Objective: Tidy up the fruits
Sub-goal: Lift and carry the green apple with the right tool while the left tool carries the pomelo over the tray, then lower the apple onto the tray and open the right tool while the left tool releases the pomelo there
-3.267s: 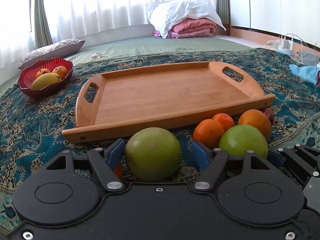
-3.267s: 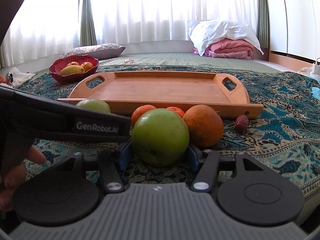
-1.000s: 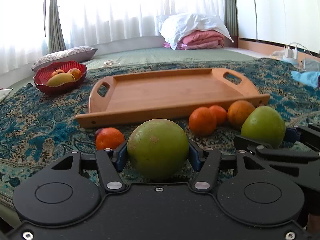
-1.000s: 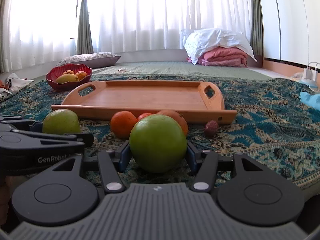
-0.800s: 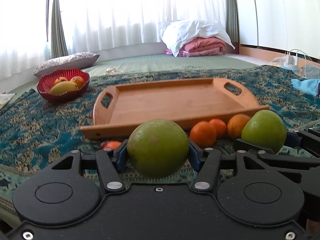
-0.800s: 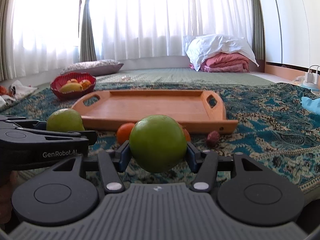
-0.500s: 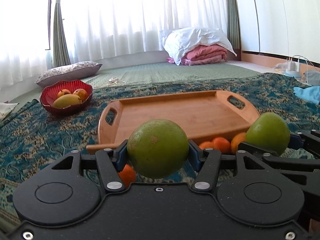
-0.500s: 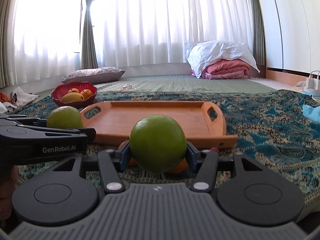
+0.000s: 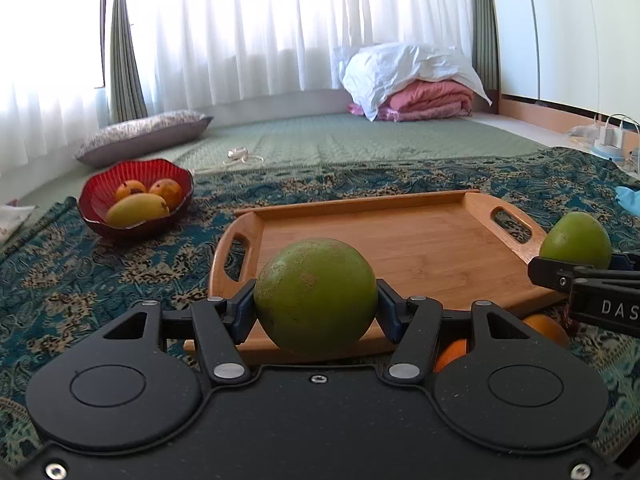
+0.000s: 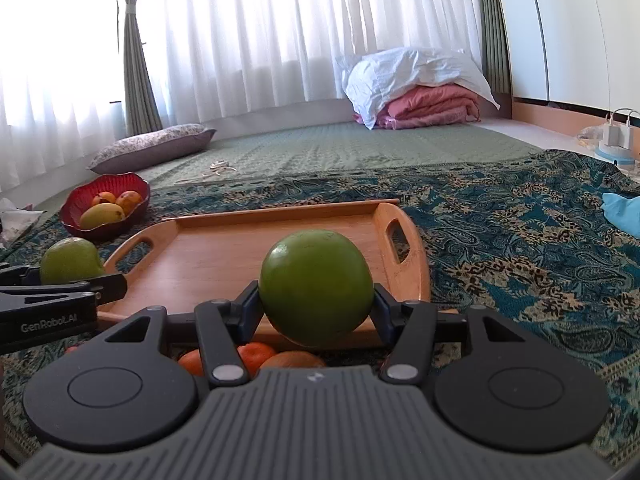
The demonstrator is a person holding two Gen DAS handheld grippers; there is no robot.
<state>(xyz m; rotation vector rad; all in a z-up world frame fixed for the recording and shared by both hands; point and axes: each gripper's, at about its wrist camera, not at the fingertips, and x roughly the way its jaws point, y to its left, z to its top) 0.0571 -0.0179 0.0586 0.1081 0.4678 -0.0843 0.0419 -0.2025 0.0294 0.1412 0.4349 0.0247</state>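
The left gripper (image 9: 316, 314) pinches a green fruit (image 9: 316, 294); the right gripper (image 10: 316, 304) pinches another (image 10: 316, 286). Both hang above the tray's (image 9: 420, 248) six-o'clock rim. Each should carry toward twelve o'clock, lower onto bare wood, then release well apart so neither rolls.

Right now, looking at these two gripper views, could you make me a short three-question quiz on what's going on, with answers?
1. True or false: the wooden tray already has fruit on it.
2. What does each gripper hold?
3. Which sits in the red bowl: A) green fruits, B) a yellow mango with orange fruits, C) nothing?

Key:
1. False; its surface is bare.
2. The left gripper clamps a green fruit, and the right gripper clamps another green fruit.
3. B.
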